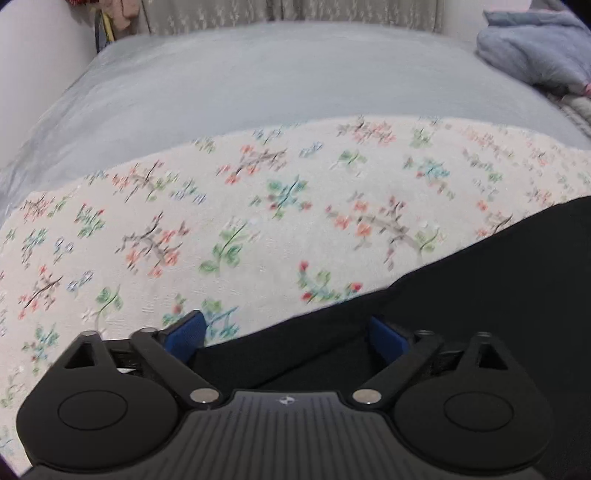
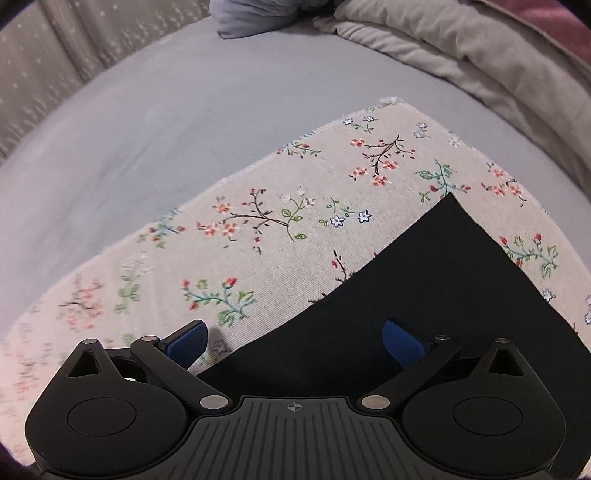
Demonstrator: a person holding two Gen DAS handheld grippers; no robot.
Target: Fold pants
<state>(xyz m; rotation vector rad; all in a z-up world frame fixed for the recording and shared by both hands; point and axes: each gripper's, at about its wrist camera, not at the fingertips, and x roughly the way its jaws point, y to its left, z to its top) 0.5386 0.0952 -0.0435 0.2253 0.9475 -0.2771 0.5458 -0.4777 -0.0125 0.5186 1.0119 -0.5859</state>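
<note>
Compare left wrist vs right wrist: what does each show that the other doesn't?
Left wrist only: clothes hanging at the far left corner, and the left gripper, jaws open over the pants' edge.
Right wrist only: a beige quilt, a pants corner, and the right gripper, open.
Both: black pants on the floral cloth, grey sheet, curtain, blue pillow.

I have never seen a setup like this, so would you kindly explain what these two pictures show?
A person holds a two-fingered gripper in each hand; each carries a wide-angle camera looking along its blue pads. One picture comes from the left gripper, the other from the right gripper. On the bed lies a flowered cloth, with black pants on it. Both sets of jaws stand open over the pants' edge, gripping nothing. A blue pillow and a beige blanket lie further back.
</note>
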